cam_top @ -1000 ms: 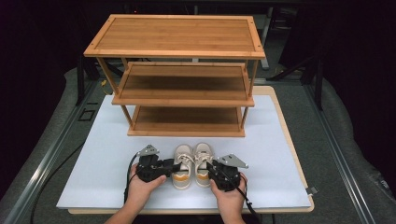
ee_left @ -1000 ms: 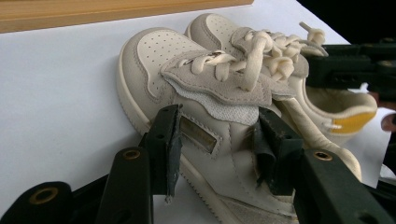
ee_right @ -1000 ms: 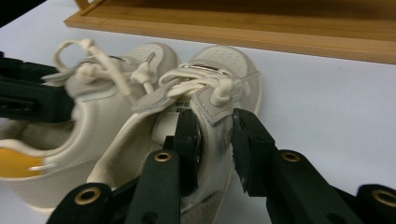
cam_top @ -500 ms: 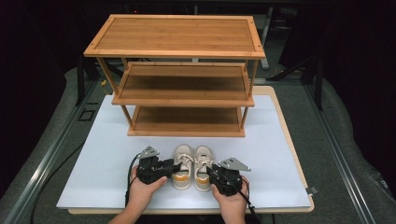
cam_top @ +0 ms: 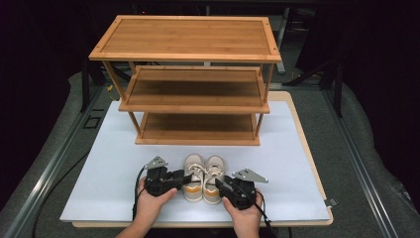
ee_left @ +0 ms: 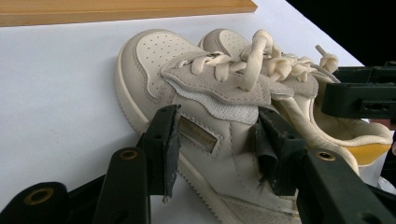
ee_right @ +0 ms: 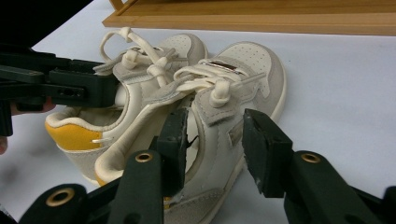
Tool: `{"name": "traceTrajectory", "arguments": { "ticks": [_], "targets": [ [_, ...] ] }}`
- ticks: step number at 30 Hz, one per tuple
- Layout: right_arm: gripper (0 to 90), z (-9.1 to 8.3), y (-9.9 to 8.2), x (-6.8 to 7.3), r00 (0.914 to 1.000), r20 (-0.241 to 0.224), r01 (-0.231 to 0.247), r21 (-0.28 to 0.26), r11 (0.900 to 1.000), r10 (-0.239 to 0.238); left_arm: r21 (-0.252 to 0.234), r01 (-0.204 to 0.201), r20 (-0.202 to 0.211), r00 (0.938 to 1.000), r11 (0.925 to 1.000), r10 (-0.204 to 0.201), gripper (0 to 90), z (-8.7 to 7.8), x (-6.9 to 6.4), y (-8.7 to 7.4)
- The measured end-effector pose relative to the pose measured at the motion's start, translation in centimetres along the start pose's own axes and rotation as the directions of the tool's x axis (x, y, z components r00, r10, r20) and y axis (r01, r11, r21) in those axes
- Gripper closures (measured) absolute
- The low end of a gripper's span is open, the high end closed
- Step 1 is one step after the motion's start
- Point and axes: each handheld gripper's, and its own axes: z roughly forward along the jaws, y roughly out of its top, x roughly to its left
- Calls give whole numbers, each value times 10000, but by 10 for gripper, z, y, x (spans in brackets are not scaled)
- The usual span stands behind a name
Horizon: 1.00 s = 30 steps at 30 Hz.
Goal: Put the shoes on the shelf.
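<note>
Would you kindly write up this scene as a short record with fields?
Surface: white board on a table
Shoes: a pair of cream shoes, left shoe and right shoe, side by side, toes toward the rack
Rack: empty wooden three-tier shoe rack behind the shoes
Left gripper: jaws straddle the left shoe's side wall
Right gripper: jaws just opening, astride the right shoe's side wall, not pressing
</note>
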Motion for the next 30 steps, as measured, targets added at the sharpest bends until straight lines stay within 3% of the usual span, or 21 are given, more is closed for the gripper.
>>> {"name": "traceTrajectory", "arguments": {
  "ticks": [6, 9, 12, 16, 19, 23, 26, 30],
  "targets": [
    [555, 3, -1, -3, 9997, 131, -225, -134, 9997, 227, 55, 127, -299, 9995, 9999, -125, 475, 4, -3, -3],
    [536, 8, -2, -2, 9993, 284, -252, -239, 9994, 259, -186, 362, -550, 9978, 9992, -372, 446, 6, -7, -6],
    [529, 11, -4, -2, 9985, 139, -526, -338, 9980, 531, -495, 448, -676, 9966, 9978, -481, 461, 5, -9, -9],
    [544, 12, -8, -2, 9962, 150, -848, -590, 9946, 858, -856, 878, -725, 9929, 9925, -941, 492, 4, -11, -13],
    [544, 12, -11, -5, 9890, -31, -1474, -725, 9864, 1476, -1030, 1146, -726, 9898, 9881, -1224, 496, 4, -12, -15],
    [540, 13, -14, -4, 9868, -40, -1617, -815, 9835, 1619, -1557, 1477, -819, 9834, 9767, -1618, 489, 7, -14, -21],
    [540, 15, -16, -4, 9824, -134, -1867, -1005, 9773, 1863, -1822, 1412, -941, 9826, 9731, -1602, 492, 8, -16, -24],
    [555, 16, -14, -4, 9825, -50, -1859, -836, 9790, 1861, -1872, 1494, -967, 9808, 9709, -1696, 510, 9, -15, -22]
  ]
}}
